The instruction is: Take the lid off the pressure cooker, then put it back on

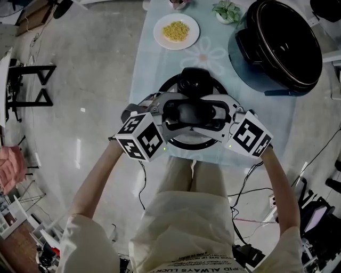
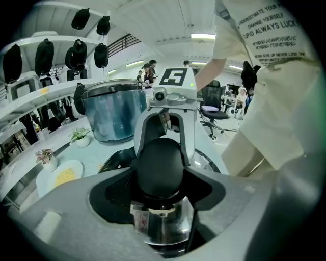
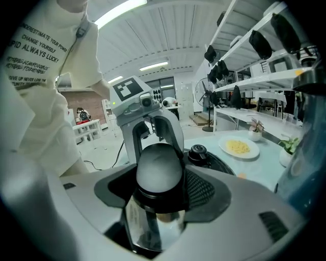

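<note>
Behind the lid handle point(image 3: 159, 171), black valve point(image 3: 197, 151)

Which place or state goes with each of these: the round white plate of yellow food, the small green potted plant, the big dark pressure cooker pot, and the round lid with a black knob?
Things:
1. round white plate of yellow food
2. small green potted plant
3. big dark pressure cooker pot
4. round lid with a black knob

Places or states:
a. open, at the far right of the table
b. nearest the person, at the front edge
c. between plate and pot
d. far side, left of the plant

Pairs: 1-d, 2-c, 3-a, 4-b
</note>
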The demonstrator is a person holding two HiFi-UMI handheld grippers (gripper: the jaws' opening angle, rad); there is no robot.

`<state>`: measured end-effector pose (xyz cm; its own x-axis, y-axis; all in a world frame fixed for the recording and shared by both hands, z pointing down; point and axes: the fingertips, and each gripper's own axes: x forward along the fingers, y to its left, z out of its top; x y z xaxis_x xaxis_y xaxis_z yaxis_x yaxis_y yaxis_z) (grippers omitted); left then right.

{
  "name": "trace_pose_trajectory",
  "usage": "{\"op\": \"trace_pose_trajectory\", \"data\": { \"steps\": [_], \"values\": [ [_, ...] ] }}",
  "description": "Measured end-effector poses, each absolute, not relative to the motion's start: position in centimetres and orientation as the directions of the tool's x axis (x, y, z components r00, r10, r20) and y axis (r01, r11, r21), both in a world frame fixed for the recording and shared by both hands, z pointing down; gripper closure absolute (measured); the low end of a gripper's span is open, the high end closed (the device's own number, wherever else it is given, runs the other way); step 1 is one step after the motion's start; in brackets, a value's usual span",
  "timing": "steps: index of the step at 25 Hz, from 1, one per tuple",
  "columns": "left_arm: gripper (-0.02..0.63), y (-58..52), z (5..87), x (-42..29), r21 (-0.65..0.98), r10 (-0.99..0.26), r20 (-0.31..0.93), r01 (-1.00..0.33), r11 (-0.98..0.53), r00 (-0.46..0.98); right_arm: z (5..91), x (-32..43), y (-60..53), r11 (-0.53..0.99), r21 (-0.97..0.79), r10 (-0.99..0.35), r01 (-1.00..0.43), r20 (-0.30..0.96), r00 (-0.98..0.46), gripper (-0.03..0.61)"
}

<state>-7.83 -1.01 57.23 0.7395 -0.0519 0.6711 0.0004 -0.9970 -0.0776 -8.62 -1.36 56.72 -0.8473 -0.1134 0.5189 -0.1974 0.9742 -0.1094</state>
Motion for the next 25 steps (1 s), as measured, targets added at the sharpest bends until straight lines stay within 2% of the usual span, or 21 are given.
{"op": "trace_pose_trajectory", "data": {
  "steps": [10,18,25],
  "values": [
    [0.337,-1.1,57.7,-7.6,-0.038,-0.003,0.687,0.032,-0.999,0.726,57.4,-8.8,-1.2,0.974,-0.155,-0.046,-0.162,0.569,-0.821,0.301],
    [0.337,-0.9,57.8,-7.5,-0.038,0.000,0.737,0.042,-0.998,0.676,57.6,-8.7,-1.0,0.968,-0.173,-0.031,-0.183,0.640,-0.768,0.302],
    [0.337,0.5,56.2,-6.9,-0.043,0.027,0.748,0.089,-0.995,0.663,56.0,-8.0,0.4,0.959,-0.169,-0.065,-0.228,0.651,-0.756,0.302]
  ]
}}
